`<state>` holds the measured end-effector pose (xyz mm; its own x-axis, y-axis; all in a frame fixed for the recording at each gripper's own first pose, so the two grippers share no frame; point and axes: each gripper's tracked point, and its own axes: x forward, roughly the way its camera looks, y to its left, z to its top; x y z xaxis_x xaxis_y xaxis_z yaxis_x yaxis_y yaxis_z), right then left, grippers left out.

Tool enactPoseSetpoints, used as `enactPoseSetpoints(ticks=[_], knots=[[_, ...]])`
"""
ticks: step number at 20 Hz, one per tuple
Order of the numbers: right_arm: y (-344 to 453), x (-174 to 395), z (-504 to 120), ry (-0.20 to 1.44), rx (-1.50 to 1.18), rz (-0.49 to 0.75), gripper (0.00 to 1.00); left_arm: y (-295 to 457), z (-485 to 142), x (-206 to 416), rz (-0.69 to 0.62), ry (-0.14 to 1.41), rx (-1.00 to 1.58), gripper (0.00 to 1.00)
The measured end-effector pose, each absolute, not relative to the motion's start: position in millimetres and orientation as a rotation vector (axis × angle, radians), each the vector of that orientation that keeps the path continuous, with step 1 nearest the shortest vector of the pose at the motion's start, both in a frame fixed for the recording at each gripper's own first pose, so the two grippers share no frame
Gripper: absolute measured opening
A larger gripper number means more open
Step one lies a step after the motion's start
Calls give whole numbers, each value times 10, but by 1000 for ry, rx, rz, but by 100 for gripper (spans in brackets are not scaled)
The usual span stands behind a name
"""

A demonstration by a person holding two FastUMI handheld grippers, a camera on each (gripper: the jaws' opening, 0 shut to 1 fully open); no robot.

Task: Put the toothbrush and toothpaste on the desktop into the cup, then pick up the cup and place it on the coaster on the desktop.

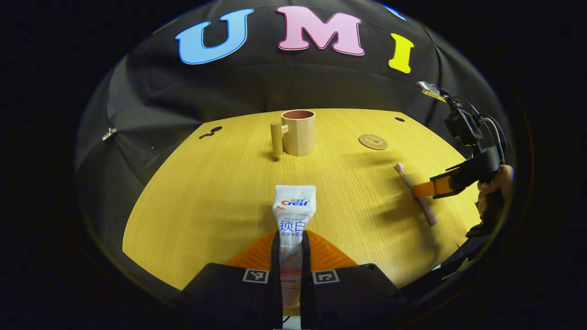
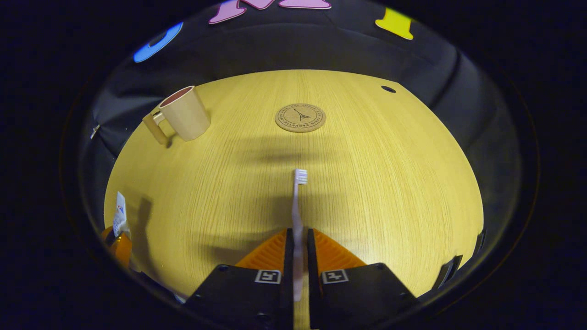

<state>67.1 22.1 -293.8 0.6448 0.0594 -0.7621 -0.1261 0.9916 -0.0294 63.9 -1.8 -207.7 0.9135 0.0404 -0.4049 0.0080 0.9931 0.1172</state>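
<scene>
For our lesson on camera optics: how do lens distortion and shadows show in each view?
Left gripper view: the desktop edge bows into a curve; the cup casts a small shadow by its handle; soft shadows lie beside the toothbrush. Right gripper view: the desktop bulges like a dome, the cup leans outward, and a blurred shadow band lies below the coaster.

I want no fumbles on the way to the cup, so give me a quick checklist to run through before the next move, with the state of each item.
1. White toothpaste tube clamped between the left gripper jaws: ok.
2. Slim white toothbrush clamped between the right gripper jaws, bristle end forward: ok.
3. Beige handled cup upright on the yellow wooden desktop, mouth open: ok.
4. Cup interior empty: cannot tell, its bottom is hidden.
5. Round cork coaster bare, ready for the cup: ok.
6. Both items lifted off the desktop: cannot tell.
</scene>
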Motion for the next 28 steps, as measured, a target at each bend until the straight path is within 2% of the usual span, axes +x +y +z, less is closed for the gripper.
enactPoseSetpoints(ticks=[1, 6, 7, 8, 14, 21, 22, 23, 28], knots=[[233, 668, -2948, 863, -89, 121, 11, -15, -2087, 650, 17, 422, 116, 20], [311, 643, -2967, 904, -44, 238, 6, 0, -2120, 663, 29, 432, 109, 20], [293, 609, -2952, 907, -43, 259, 18, -3, -2113, 670, 31, 434, 104, 20], [273, 598, -2951, 901, -55, 275, 5, 0, -2115, 671, 32, 435, 97, 20], [217, 687, -2805, 879, 28, 282, 5, -31, -1924, 859, 34, 412, 65, 20], [-75, 598, -2680, 869, 68, 284, 5, -128, -1148, 1139, 16, 283, 12, 20], [-103, 605, -2657, 865, 80, 280, 0, -135, -1024, 1198, 11, 256, 10, 20], [-135, 622, -2632, 857, 81, 276, 5, -144, -875, 1262, 5, 231, 7, 20], [-223, 570, -2493, 824, 39, 300, 5, -149, -269, 1706, -3, 99, 5, 20]])
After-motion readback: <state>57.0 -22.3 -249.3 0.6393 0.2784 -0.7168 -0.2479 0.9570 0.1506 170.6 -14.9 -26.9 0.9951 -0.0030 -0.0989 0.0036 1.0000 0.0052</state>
